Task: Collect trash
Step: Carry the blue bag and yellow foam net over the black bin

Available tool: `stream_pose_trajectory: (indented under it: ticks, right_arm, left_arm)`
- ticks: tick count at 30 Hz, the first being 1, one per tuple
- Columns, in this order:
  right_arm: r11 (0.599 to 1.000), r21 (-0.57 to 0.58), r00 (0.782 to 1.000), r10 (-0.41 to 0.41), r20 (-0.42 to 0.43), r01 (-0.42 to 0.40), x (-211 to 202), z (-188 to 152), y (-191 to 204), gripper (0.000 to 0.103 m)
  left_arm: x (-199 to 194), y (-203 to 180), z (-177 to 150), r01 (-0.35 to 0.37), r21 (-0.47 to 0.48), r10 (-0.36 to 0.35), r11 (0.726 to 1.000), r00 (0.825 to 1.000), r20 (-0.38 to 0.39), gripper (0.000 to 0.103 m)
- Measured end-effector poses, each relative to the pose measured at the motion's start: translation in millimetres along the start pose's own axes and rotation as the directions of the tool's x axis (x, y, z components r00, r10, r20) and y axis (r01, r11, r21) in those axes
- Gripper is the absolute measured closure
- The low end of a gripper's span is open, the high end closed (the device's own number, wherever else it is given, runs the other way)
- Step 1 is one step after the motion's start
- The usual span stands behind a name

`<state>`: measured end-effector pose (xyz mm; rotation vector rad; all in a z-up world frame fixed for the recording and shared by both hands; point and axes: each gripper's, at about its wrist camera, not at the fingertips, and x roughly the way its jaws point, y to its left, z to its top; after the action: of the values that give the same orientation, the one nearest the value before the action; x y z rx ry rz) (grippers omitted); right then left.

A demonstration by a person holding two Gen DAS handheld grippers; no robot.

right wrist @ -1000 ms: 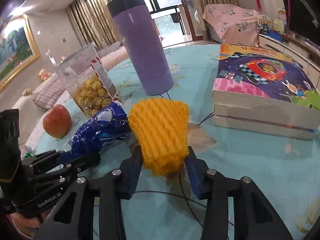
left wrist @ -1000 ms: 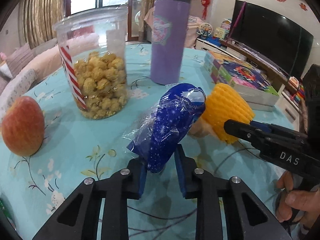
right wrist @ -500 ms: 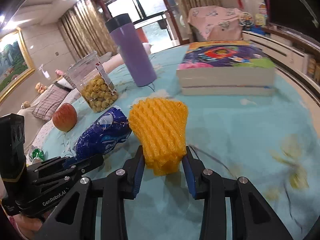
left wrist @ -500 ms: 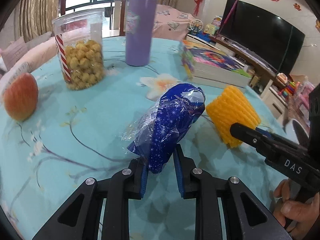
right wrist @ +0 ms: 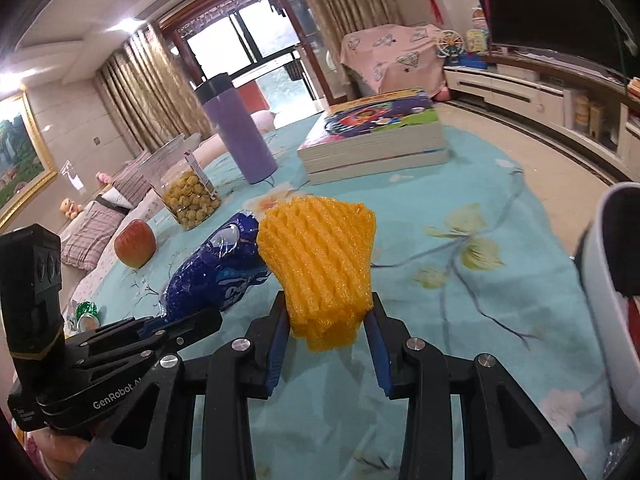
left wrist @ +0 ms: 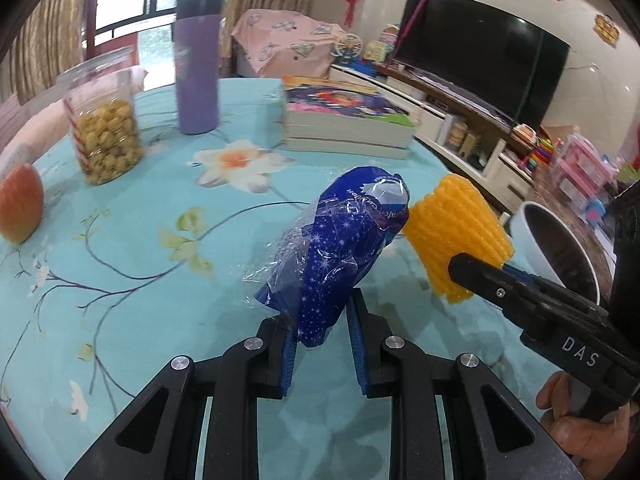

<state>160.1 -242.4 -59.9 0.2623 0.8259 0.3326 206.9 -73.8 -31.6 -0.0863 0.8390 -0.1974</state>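
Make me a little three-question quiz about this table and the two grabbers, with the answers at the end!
1. What does the left gripper hold?
2. True or false: the yellow foam net lies flat on the tablecloth.
3. Which stands nearest the stack of books: A apple, B purple tumbler, C popcorn jar?

Key
1. The blue snack wrapper.
2. False: the right gripper holds it up.
3. B.

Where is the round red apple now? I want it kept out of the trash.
In the left wrist view the round red apple sits at the table's far left edge, beside the clear popcorn jar.
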Motion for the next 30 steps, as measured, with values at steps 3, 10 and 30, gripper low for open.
stream_pose_trajectory:
  ticks: [3,10,30]
  right_arm:
    - [1.000,0.013,1.000,-0.015,0.010,0.015,-9.8,-2.9,-6.5,0.066]
    - [0.997,0.053,0.998,-0.054,0.036,0.052,-35.6,-12.3,-25.4,0.066]
    - [0.984,0.131,0.987,-0.131,0.095,0.118,-89.5,-24.1,-61.6,0.066]
  left_arm:
    - [-2.6,-13.4,-1.9,0.012,0.017,-0.012,1.000,1.000,-0.002,0.081]
    - [-4.4,-39.3,-4.9,0.037,0.063,-0.036,0.997,0.999,-0.010,0.081]
    - [-7.3,-96.8,-1.9,0.104,0.160,-0.103,0.982,0.995,-0.013,0.081]
